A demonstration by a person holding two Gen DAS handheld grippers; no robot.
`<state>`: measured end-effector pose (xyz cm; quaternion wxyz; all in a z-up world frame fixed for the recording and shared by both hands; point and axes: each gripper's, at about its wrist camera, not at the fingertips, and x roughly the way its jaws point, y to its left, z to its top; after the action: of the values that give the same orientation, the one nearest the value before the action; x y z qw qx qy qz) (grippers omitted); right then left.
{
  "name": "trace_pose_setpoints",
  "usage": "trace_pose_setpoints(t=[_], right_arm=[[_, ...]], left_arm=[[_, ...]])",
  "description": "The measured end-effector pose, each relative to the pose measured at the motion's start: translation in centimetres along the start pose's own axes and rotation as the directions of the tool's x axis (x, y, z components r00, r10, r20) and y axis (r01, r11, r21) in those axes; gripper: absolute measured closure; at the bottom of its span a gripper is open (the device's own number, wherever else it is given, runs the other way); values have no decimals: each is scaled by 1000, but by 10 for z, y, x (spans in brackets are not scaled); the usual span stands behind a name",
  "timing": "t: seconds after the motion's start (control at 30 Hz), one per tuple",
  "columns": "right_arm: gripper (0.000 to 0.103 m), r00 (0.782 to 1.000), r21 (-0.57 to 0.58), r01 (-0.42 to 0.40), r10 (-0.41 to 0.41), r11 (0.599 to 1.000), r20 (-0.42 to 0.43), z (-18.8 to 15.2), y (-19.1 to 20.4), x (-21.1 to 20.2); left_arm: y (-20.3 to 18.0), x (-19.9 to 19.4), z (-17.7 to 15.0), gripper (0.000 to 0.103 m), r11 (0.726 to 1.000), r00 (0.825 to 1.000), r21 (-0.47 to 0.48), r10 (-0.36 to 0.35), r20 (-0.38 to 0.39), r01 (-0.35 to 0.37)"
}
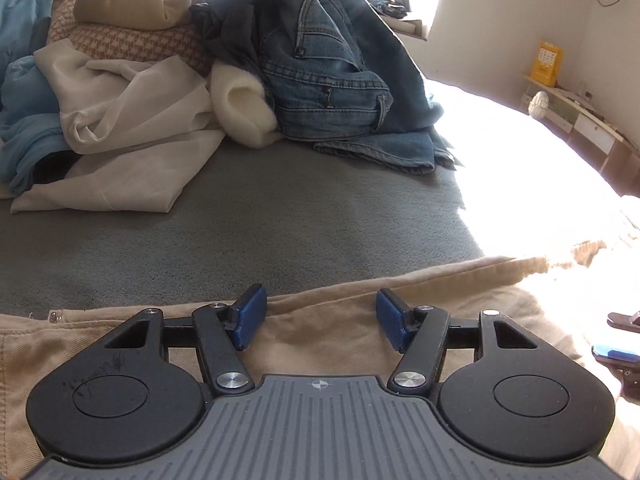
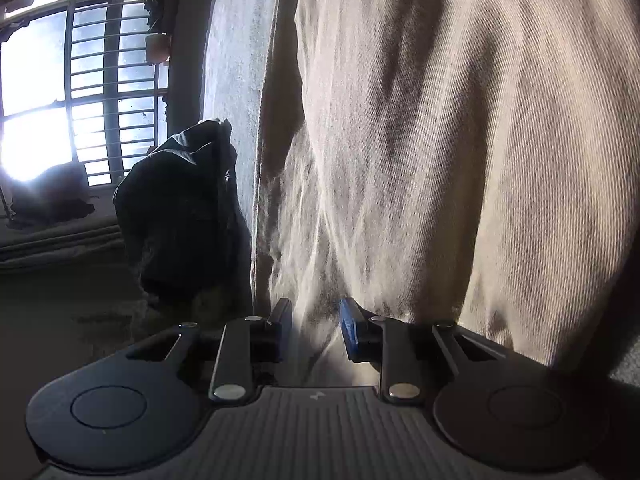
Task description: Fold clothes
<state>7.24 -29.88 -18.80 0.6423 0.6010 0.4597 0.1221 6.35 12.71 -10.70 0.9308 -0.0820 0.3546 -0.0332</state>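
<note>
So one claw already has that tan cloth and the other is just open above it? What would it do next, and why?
Probably the left gripper dips and closes on the tan garment's edge just ahead. Its jaws stand open with nothing pinched, while the right gripper grips a bunch of the same cloth; folding likely needs both holds.

A grey-covered bed (image 1: 248, 232) carried a laundry heap at its far side: blue jeans (image 1: 320, 80) at 12 o'clock, cream garments (image 1: 132, 128) at 10 o'clock. Tan trousers (image 1: 320, 344) lay flat at 6 o'clock.

Blown-out window (image 2: 36, 120) glare, dim backlit foreground, fisheye warp.
</note>
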Motion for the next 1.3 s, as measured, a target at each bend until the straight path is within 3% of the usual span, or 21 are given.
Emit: trace_pose_setpoints(t=[0.2,0.33,0.73,1.07,1.23,1.3], right_arm=[[75,1000,10,-11,11,1000,-8,3,-1,3],[75,1000,16,-17,17,1000,-11,4,-1,4],[75,999,27,-28,29,999,-17,6,-1,7],[75,999,41,-41,41,998,-17,12,-6,9],[76,996,87,-74,70,993,48,16,-12,2],[76,990,61,-56,48,997,135,18,-10,-10]], left_arm=[[-3,-14,9,42,1000,999,-8,3,44,-3],[-21,-23,8,41,999,997,23,-45,56,43],[-71,-15,-7,40,983,983,34,-178,-36,179],[-84,-2,-26,40,983,981,54,-170,-90,175],[-84,-2,-27,40,983,982,53,-168,-90,174],[-83,-2,-27,40,983,981,50,-171,-89,176]])
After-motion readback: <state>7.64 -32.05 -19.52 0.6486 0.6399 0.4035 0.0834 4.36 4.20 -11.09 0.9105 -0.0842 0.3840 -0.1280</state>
